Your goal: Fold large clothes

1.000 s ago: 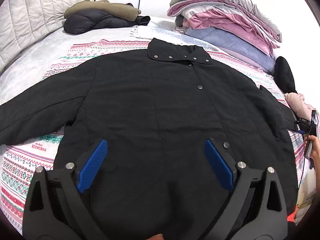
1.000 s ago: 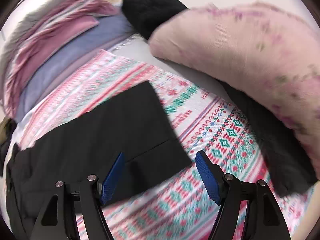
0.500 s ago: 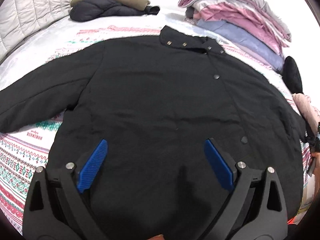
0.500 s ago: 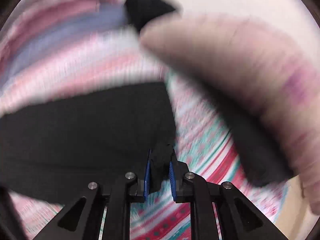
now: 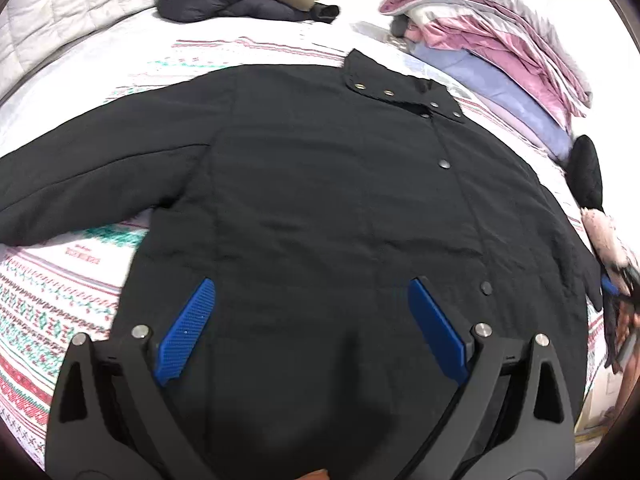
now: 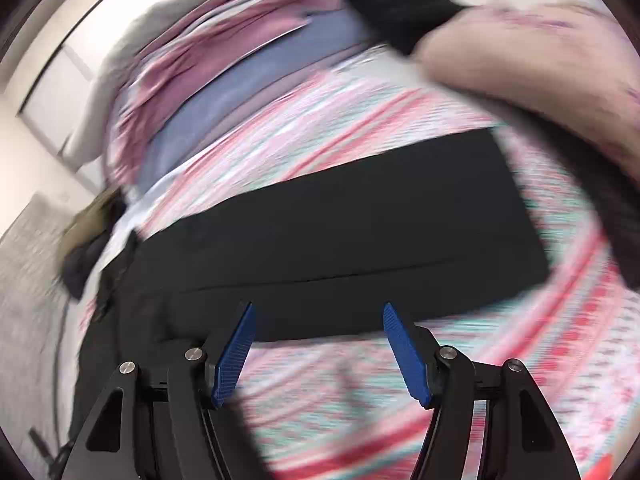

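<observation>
Patterned blanket (image 5: 60, 304) covers bed; black jacket (image 5: 320, 208) spread flat.

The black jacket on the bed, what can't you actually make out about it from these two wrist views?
- Black jacket hem: hidden in the left wrist view behind the left gripper.
- Left sleeve cuff: cut off by that view's left edge.
- Right sleeve: motion blur in the right wrist view smears its seams and cuff; its join to the body is unclear.
- Right gripper: jaws opening, nothing between them.
- Snap buttons: too small for detail.
</observation>
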A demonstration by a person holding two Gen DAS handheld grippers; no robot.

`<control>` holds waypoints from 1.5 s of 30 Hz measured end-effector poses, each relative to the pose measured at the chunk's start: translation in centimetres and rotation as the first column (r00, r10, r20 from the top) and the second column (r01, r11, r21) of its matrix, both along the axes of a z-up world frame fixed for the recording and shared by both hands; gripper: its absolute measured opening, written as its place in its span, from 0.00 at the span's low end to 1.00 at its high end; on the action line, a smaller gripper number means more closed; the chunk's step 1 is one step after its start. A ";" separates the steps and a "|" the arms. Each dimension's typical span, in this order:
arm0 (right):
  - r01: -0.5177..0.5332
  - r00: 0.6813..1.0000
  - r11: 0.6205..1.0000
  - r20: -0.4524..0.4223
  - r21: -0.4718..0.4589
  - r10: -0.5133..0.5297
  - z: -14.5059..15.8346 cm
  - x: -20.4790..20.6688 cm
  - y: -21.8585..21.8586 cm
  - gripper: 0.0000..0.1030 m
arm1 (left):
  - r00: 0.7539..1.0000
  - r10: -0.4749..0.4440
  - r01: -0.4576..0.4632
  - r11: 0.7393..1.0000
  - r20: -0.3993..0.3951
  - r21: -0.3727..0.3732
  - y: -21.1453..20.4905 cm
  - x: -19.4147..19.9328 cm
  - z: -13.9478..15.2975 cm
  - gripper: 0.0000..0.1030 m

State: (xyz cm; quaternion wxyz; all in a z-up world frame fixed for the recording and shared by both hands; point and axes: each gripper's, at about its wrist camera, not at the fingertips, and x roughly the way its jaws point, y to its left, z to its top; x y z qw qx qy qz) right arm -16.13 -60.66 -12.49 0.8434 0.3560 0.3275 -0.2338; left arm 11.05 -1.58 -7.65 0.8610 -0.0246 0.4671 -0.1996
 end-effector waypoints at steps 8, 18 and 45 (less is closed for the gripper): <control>-0.307 0.951 0.947 -0.067 -0.095 0.301 1.8 13.9 3.0 0.65 | 0.984 -0.131 0.116 0.985 0.119 0.126 -3.1 4.0 2.8 0.94; -0.572 0.817 0.803 -0.210 -0.168 0.537 0.3 26.3 4.7 0.65 | 0.974 -0.192 0.140 0.928 0.120 0.345 -3.6 20.3 -0.1 0.94; -0.395 0.879 0.778 -0.448 -0.489 0.164 -3.1 32.3 7.6 0.01 | 0.991 -0.016 -0.009 0.981 0.130 0.192 -1.9 27.2 -4.4 0.18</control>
